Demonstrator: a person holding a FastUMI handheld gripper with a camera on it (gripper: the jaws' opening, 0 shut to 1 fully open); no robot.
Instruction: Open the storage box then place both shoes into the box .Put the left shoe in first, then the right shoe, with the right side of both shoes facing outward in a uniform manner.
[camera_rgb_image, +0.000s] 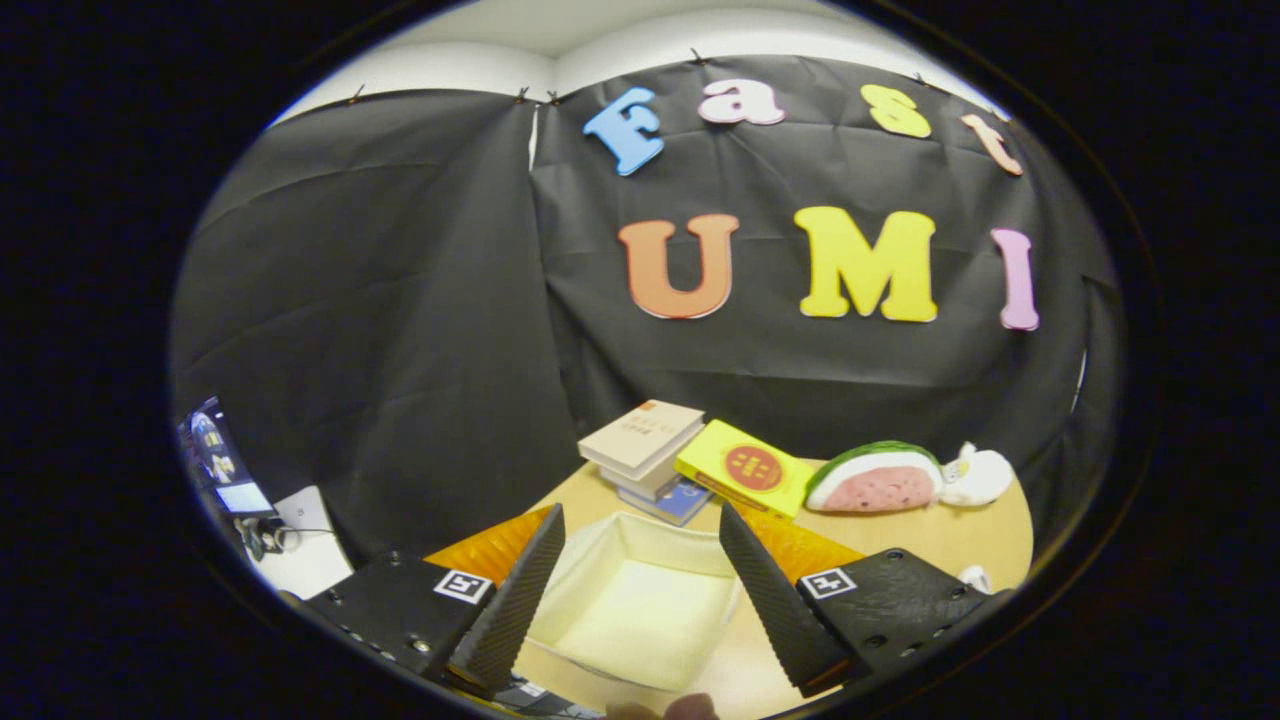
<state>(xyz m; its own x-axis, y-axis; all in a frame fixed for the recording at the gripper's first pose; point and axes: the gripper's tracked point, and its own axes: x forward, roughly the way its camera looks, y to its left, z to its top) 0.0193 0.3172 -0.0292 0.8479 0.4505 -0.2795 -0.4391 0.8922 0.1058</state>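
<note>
A cream-lined storage box (640, 600) stands open on the wooden table (930, 540), directly between my fingers and slightly below them. Its inside looks bare. Orange textured panels (490, 545) show on both sides of the box, partly hidden behind the fingers; I cannot tell whether they are its flaps. My gripper (640, 512) is open wide, with one finger over each side of the box and nothing held between them.
Beyond the box lie a stack of books (645, 445), a yellow flat box (745, 468), a watermelon-shaped plush (875, 480) and a white plush (980, 475). A screen (215, 455) stands off the table's left side. A person's fingertips (665, 708) show below the fingers.
</note>
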